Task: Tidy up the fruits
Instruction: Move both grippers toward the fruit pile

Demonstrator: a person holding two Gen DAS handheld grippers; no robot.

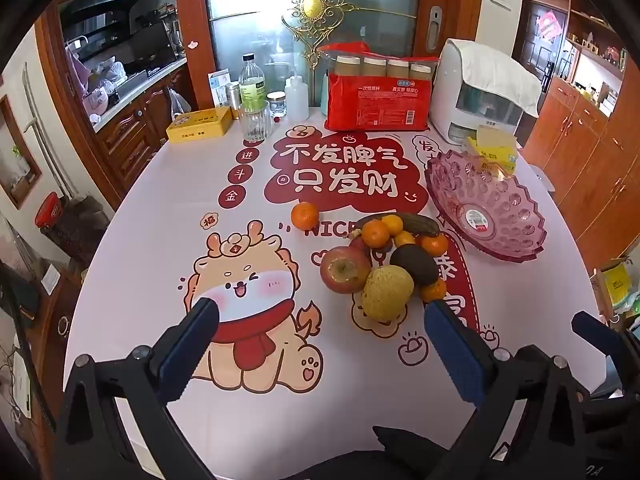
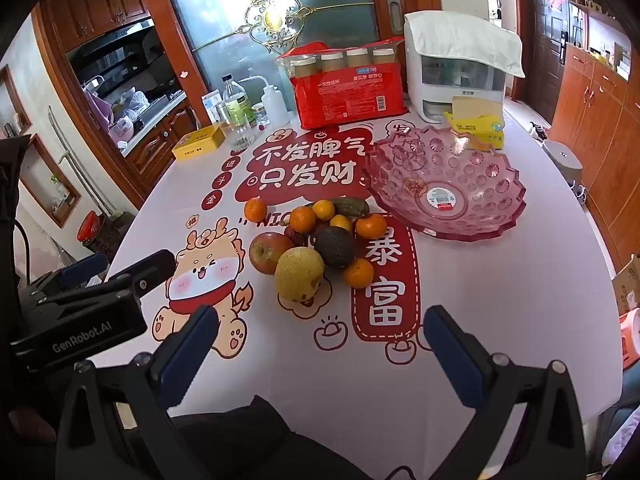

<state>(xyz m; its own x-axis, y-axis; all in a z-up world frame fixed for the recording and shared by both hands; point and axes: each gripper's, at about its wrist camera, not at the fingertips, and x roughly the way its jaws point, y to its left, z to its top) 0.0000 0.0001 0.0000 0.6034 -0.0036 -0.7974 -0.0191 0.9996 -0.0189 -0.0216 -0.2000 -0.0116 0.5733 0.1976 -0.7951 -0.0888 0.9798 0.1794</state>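
Observation:
A heap of fruit lies mid-table: a red apple (image 1: 345, 269), a yellow pear (image 1: 387, 293), a dark avocado (image 1: 414, 264), a green cucumber (image 1: 416, 224) and several mandarins, one mandarin (image 1: 305, 215) apart to the left. The empty pink glass bowl (image 1: 486, 204) stands right of the heap. My left gripper (image 1: 322, 310) hovers open above the cloth, short of the pear. In the right wrist view the same apple (image 2: 270, 251), pear (image 2: 299, 274), avocado (image 2: 334, 246) and bowl (image 2: 446, 182) show. My right gripper (image 2: 320, 318) is open, nothing between its fingers.
At the table's back stand a red pack of paper cups (image 1: 378, 100), a white appliance (image 1: 478, 92), a yellow tissue box (image 1: 494, 148), a yellow tin (image 1: 199, 124), a glass (image 1: 255, 122) and bottles (image 1: 253, 84). Wooden cabinets (image 1: 592, 160) line the right side.

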